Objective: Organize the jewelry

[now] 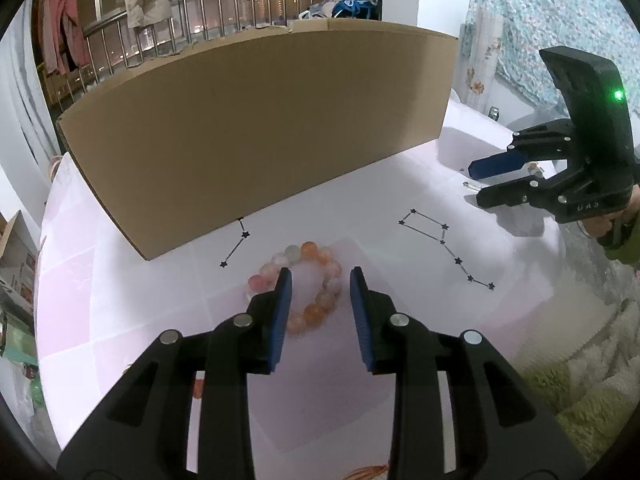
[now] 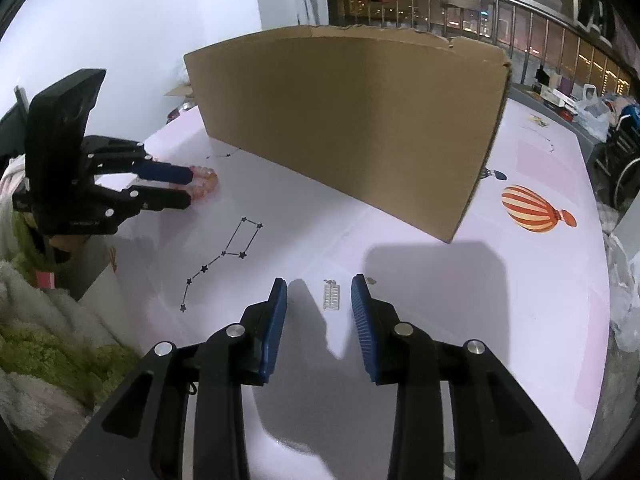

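In the left wrist view, the left claw (image 1: 320, 276) pointed down at the worktop (image 1: 140, 312) with its blue pads parted to a moderate gap. A bead bracelet (image 1: 316, 280) of orange, pink and pale beads lay flat on the pale pink surface beneath it. The left pad (image 1: 282, 308) covered part of the ring's near-left arc, and the right pad stood just beside its right edge; neither pad visibly pressed on the beads, so the bracelet lay loose under the claw rather than held. Just past the bracelet, printed star patterns (image 1: 444, 240) marked the cover. Behind them a tall cardboard box (image 1: 260, 128) stood on the worktop. To the right, the right claw (image 1: 480, 184) hung over the far side, gripped by a hand (image 1: 600, 226).

In the right wrist view, the right claw (image 2: 319, 284) also stood partly apart, holding nothing. A small clear pendant (image 2: 332, 297) with a metal loop lay on the worktop between its tips, nearer the right pad (image 2: 362, 312) and touching neither. A tiny piece (image 2: 370, 279) lay by that pad's tip; it was too small to identify. Farther left, the left claw (image 2: 188, 188) reached over the bracelet (image 2: 206, 184). The box (image 2: 352, 120) rose behind, and a striped balloon print (image 2: 532, 210) showed on the cover to its right.
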Motion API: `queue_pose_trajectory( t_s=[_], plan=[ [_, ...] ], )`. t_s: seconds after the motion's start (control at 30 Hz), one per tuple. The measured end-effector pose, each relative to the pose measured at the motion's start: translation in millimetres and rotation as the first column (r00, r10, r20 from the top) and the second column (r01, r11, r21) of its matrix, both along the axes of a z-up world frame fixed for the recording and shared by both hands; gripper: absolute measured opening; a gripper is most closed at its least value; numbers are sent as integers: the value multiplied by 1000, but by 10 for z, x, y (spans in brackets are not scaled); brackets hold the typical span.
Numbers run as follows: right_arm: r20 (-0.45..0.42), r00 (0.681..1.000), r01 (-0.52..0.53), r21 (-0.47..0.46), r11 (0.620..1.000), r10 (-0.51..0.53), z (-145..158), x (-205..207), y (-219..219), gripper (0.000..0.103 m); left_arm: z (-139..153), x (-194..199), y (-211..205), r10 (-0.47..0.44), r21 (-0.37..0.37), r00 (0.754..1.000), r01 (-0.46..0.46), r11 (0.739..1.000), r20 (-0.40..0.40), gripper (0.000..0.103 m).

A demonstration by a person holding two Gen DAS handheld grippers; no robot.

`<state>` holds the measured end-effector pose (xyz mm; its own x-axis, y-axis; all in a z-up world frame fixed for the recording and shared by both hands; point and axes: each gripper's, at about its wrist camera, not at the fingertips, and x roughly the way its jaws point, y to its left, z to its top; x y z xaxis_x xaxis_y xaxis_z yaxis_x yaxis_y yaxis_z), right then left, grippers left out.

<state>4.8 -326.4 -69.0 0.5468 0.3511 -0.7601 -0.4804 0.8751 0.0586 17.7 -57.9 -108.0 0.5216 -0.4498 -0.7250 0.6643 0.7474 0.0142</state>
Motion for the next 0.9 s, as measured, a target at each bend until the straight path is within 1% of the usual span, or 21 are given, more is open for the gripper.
queue_pose_trajectory(
  t_s=[0.17,0.3,0.4,0.6,0.63,0.77,0.9],
  plan=[
    [-9,1000,-3,8,1000,3,2,32,-16,24,1,69,-6,4,-23,1000,-5,1000,-21,28],
    [-11,1000,-10,3,1000,10,-3,31,-21,20,-2,81,-28,-7,-12,1000,7,1000,-12,27],
    [-14,1000,-16,6,1000,16,-7,36,-39,15,-1,94,-35,-9,0,1000,9,1000,-7,23],
    [-21,999,-35,-1,999,35,-8,35,-37,9,7,136,-66,-11,9,1000,11,1000,-5,9],
    [-24,999,-41,-2,999,41,-7,29,-33,6,10,135,-65,-10,10,1000,10,1000,-4,9],
    [-23,999,-46,-11,999,45,-8,7,-24,5,15,136,-63,-6,11,1000,6,1000,-5,8],
    [-27,999,-43,5,999,43,-9,-2,-52,5,16,132,-66,-1,10,1000,1,1000,-7,8]
  ],
)
